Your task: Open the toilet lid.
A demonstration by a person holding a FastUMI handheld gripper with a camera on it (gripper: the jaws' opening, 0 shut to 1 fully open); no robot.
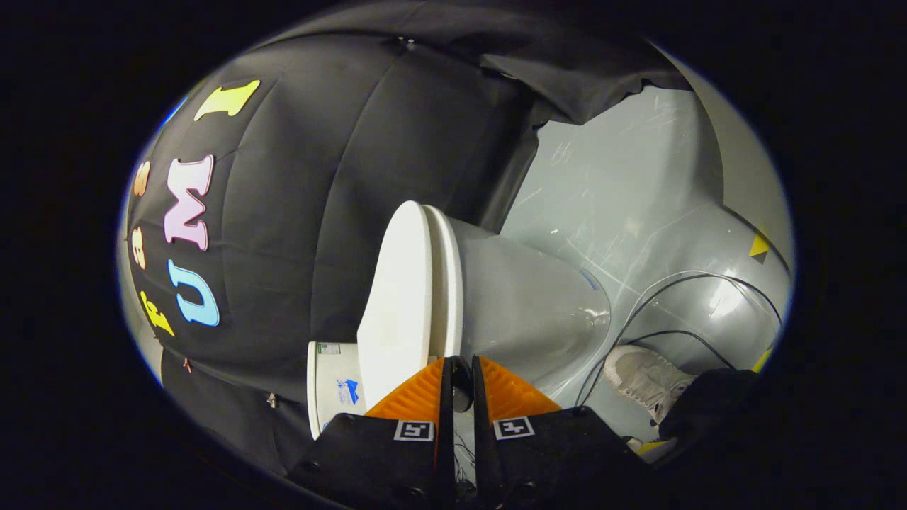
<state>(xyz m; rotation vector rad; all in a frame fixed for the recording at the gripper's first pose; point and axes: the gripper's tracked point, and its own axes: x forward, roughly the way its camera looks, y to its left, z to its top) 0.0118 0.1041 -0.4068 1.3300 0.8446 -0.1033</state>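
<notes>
Gripper view, camera rolled hard, so the whole scene sits sideways. Toilet [510,297] is just ahead of the tool [458,386]. Toilet lid [397,297] is down flat against the seat [448,283], both white, their rims showing as two stacked bands edge-on. Lid's long axis runs from the tank [333,386] beside the fingers out to its rounded front end well beyond them; its top face is turned toward the black cloth wall [305,177]. Grey bowl bulges out on the other side of the seat, toward the grey floor [609,191]. Tool's fingers [418,397] are pressed nearly together, only a thin dark slit between them, with a small dark round part showing in that slit; nothing is pinched that can be made out. Fingertips sit at the rear end of the lid and seat near the tank; touching or just short, cannot tell. Hinge area is hidden behind the fingers. Tank is cut off by the tool's body, only a corner showing, with a small blue logo and a little sticker on it, both too small to read. Square black-and-white marker tags sit on each finger base. Person's pale sneaker [646,375] and dark trouser leg stand on the floor beside the bowl. Black cables [680,283] loop across the floor near the shoe. Small yellow tape bits [758,246] on the floor.
</notes>
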